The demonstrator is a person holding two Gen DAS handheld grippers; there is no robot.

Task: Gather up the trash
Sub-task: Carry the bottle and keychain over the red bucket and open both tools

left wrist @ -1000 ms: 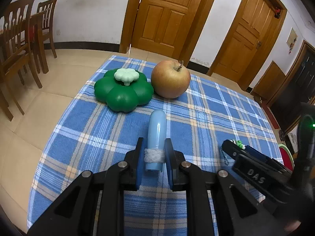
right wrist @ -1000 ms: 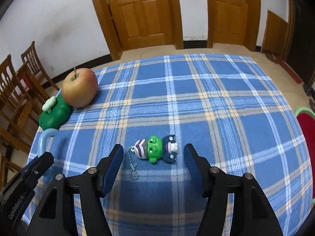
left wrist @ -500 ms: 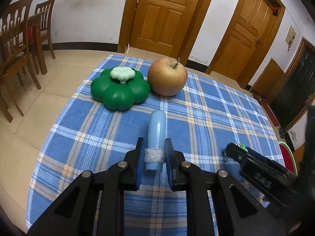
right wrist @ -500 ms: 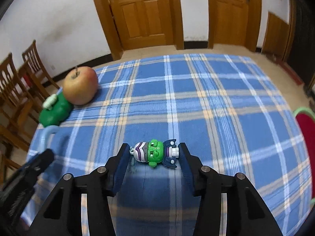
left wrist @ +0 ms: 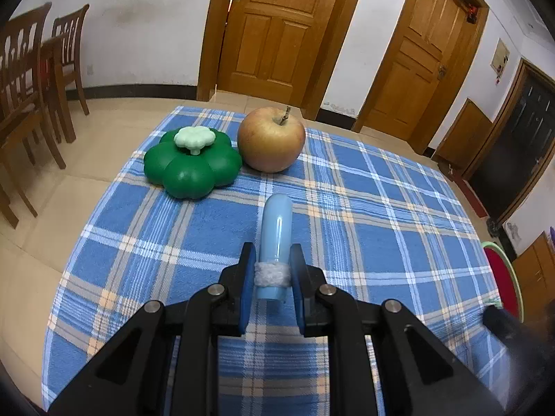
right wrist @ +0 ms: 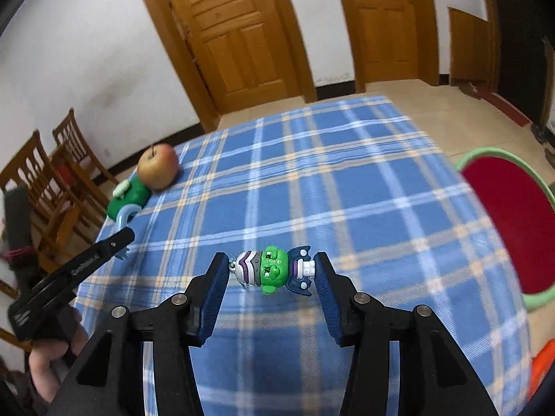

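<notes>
My left gripper (left wrist: 272,274) is shut on a light blue curved tube (left wrist: 275,232) with a white band, held above the blue plaid tablecloth (left wrist: 381,215). My right gripper (right wrist: 272,272) is shut on a small green figure keychain (right wrist: 272,268) with purple and white parts, lifted above the cloth. The left gripper also shows at the left of the right wrist view (right wrist: 86,260), with the tube's tip (right wrist: 126,213) sticking out. A red-lined bin with a green rim (right wrist: 503,228) stands off the table's right side.
An apple (left wrist: 271,140) and a green flower-shaped lidded box (left wrist: 192,166) sit at the table's far left corner. Wooden chairs (left wrist: 27,79) stand to the left. Wooden doors (left wrist: 274,31) line the far wall. An orange object (right wrist: 543,367) shows at lower right.
My right gripper closed on the green keychain, lifted it off the cloth and swung right, bringing the bin into view. My left gripper rose slightly, still holding the tube.
</notes>
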